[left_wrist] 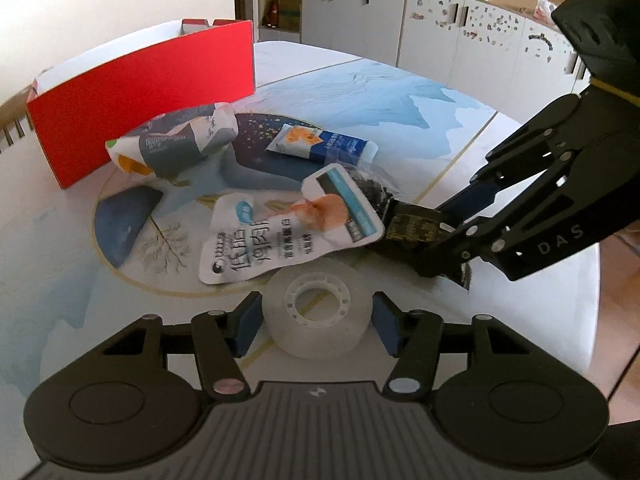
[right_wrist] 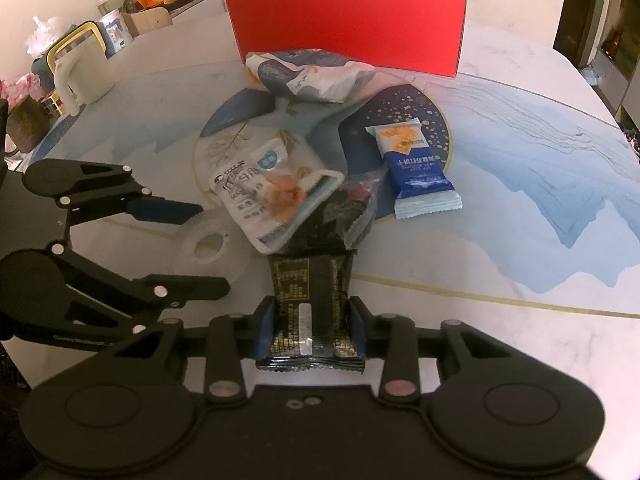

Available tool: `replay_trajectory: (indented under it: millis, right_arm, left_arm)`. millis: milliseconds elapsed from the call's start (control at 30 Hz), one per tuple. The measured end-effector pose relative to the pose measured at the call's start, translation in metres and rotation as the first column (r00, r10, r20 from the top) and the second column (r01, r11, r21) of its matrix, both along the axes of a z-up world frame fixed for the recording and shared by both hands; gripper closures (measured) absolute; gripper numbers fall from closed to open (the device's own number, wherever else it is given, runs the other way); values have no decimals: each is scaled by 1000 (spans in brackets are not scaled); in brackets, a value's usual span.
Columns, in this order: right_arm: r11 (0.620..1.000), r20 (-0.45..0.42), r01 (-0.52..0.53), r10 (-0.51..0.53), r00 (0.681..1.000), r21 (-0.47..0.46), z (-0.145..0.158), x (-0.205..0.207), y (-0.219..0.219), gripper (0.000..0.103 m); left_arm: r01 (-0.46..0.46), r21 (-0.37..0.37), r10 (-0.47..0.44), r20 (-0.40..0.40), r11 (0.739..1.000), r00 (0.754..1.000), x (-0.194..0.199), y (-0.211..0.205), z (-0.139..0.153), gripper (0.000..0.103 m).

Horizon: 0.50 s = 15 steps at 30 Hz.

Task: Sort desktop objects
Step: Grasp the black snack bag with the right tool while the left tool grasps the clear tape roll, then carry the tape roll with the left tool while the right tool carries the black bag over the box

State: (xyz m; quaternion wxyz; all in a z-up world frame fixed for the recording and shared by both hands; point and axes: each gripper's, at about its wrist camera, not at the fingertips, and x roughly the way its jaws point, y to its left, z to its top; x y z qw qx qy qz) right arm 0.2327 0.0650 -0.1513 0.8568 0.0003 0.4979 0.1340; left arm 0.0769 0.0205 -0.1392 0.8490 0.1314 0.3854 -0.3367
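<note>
A clear tape roll (left_wrist: 317, 309) lies on the table between the open fingers of my left gripper (left_wrist: 316, 322), which stand on either side of it, apart from it. It also shows in the right wrist view (right_wrist: 204, 245). My right gripper (right_wrist: 311, 330) is shut on a black snack packet (right_wrist: 310, 304), whose far end lies under a white pouch (right_wrist: 262, 196). The black packet (left_wrist: 412, 230) and white pouch (left_wrist: 280, 236) show in the left wrist view too. A blue and white biscuit pack (right_wrist: 416, 168) and a crumpled patterned bag (right_wrist: 312, 74) lie farther off.
An open red box (right_wrist: 348, 24) stands at the far side of the table, behind the crumpled bag; it shows at the left in the left wrist view (left_wrist: 140, 92). A white kettle (right_wrist: 80, 68), a mug and snack bags stand at the far left. Cabinets (left_wrist: 440, 28) stand beyond the table.
</note>
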Motion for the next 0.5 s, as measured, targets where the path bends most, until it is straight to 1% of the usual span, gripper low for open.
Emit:
replay_trajectory:
  millis: [200,300,400,500]
  right_arm:
    - [1000,-13,0,0,1000,7,2,-6,-2,70]
    - [1000,-15,-2,2,1000,18,5,-7,-2,70]
    - [999,-13,0,0,1000,33,11,-8,-2,70]
    - [999,-1,-6,6,1000,39,18,-10,-1,70]
  left_arm:
    - [1,-22,-2,-37,1000,999,-10,13,2,45]
    - [5,-45,-7,-48,999,999,-15,21,6,45]
    - [-21,-71,17,-63,997,998,-19,31,11,45]
    - [-64,-73,59,-70,995,996,-21,44,15,45]
